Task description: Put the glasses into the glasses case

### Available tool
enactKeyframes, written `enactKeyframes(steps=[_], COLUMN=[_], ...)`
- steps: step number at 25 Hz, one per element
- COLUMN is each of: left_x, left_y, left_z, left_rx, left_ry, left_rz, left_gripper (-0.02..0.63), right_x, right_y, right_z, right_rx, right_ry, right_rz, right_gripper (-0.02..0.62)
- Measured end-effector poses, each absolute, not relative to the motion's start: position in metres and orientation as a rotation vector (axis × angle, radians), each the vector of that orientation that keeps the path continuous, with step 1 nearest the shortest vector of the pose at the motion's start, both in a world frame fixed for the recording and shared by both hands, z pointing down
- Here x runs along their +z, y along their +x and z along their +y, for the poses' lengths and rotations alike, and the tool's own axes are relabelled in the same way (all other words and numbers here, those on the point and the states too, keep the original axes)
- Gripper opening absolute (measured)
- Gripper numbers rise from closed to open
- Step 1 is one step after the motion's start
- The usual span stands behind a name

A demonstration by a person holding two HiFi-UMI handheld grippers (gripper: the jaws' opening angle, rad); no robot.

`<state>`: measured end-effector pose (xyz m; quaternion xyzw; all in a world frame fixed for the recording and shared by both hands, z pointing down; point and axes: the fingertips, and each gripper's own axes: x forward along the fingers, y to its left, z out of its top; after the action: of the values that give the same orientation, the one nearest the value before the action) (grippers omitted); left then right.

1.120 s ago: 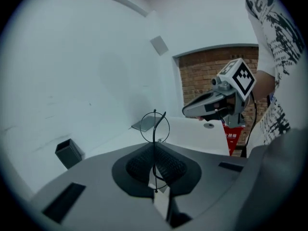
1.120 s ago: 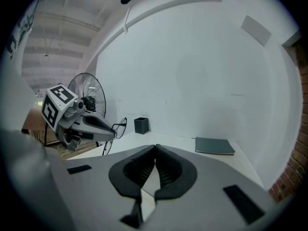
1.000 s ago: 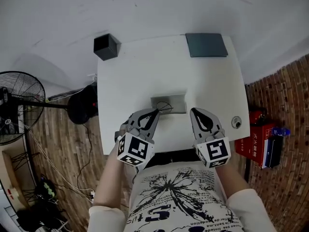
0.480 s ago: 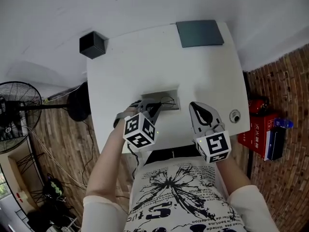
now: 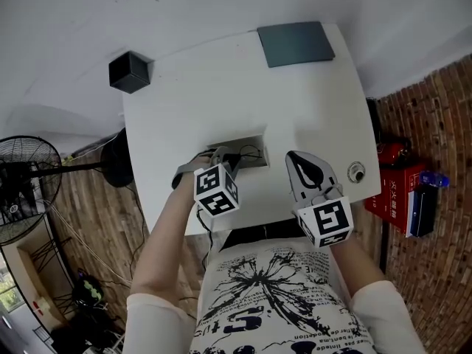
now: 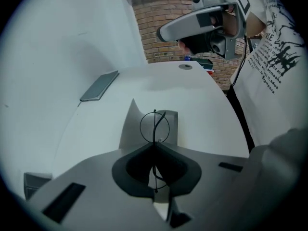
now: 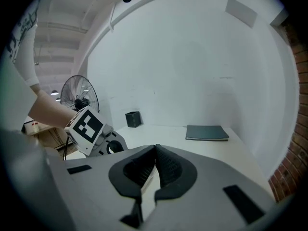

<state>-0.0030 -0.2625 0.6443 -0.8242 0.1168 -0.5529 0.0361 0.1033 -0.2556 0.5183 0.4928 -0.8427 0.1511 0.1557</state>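
We have the left tongs (image 6: 154,147) pinched shut on the wire glasses (image 6: 154,126), just over the open glasses case (image 6: 126,131) on the desk (image 5: 221,87). Right tongs (image 7: 155,150) closed, empty. Next, we reckon: lower them in, then release.

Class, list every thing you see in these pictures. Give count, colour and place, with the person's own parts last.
table: one, white, centre of the head view
glasses case: one, grey, on the table's near part
glasses: one pair, thin black wire, pinched over the case
notebook: one, dark grey, flat at the table's far right corner
box: one, black, by the table's far left corner
round fitting: one, metallic, near the table's right edge
fan: one, black, on the floor at left
carton: one, red, on the floor at right
left gripper: grey, jaws shut on the glasses
right gripper: grey, jaws together, empty
shirt: white, black print
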Motion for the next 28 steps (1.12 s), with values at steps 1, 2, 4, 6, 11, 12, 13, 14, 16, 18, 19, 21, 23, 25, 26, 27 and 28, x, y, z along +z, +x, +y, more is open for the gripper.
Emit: enactKeyframes(steps=[1,2,4,6,11,12,13,14,16,18,19,21,23,25,26,27,28], left_x=[0.647,0.649,0.652,0.655,0.664,0.665,0.667,0.668,0.669,0.670,0.670,0.669,0.666,0.662,0.659,0.655,0.651], left_y=[-0.003,-0.003,-0.002,0.000,0.003,0.004,0.004,0.004,0.005,0.004,0.005,0.005,0.005,0.004,0.004,0.004,0.004], left_z=[-0.262,-0.262,-0.261,-0.256,-0.249,-0.248,-0.248,-0.248,-0.248,-0.249,-0.249,-0.249,-0.250,-0.251,-0.251,-0.250,-0.249], left_rx=[-1.708,-1.717,-1.734,-1.756,-1.795,-1.799,-1.801,-1.802,-1.805,-1.804,-1.799,-1.782,-1.763,-1.737,-1.720,-1.704,-1.688], left_ry=[-2.531,-2.529,-2.529,-2.539,-2.558,-2.559,-2.562,-2.566,-2.578,-2.589,-2.594,-2.610,-2.627,-2.641,-2.647,-2.650,-2.649], left_rz=[0.352,0.344,0.317,0.270,0.178,0.169,0.162,0.157,0.151,0.145,0.141,0.137,0.137,0.138,0.136,0.131,0.125], left_gripper=[0.015,0.015,0.015,0.015,0.015,0.015,0.016,0.015,0.015,0.018,0.020,0.025,0.033,0.041,0.047,0.055,0.058], right_x=[0.518,0.519,0.519,0.520,0.523,0.524,0.524,0.525,0.527,0.528,0.527,0.525,0.522,0.519,0.517,0.515,0.513], right_y=[0.104,0.105,0.107,0.109,0.111,0.111,0.111,0.111,0.110,0.108,0.107,0.106,0.106,0.105,0.106,0.106,0.106], right_z=[-0.255,-0.256,-0.256,-0.257,-0.258,-0.258,-0.258,-0.258,-0.258,-0.258,-0.258,-0.260,-0.261,-0.261,-0.260,-0.258,-0.257], right_rx=[0.433,0.434,0.438,0.443,0.451,0.453,0.455,0.458,0.462,0.462,0.460,0.451,0.437,0.418,0.409,0.401,0.394], right_ry=[1.413,1.415,1.423,1.432,1.439,1.438,1.438,1.439,1.440,1.440,1.439,1.441,1.443,1.447,1.450,1.452,1.453], right_rz=[-2.411,-2.410,-2.407,-2.402,-2.386,-2.384,-2.382,-2.380,-2.376,-2.372,-2.370,-2.366,-2.360,-2.356,-2.356,-2.357,-2.359], right_gripper=[0.015,0.015,0.015,0.015,0.015,0.015,0.015,0.015,0.015,0.015,0.015,0.015,0.015,0.015,0.015,0.015,0.015])
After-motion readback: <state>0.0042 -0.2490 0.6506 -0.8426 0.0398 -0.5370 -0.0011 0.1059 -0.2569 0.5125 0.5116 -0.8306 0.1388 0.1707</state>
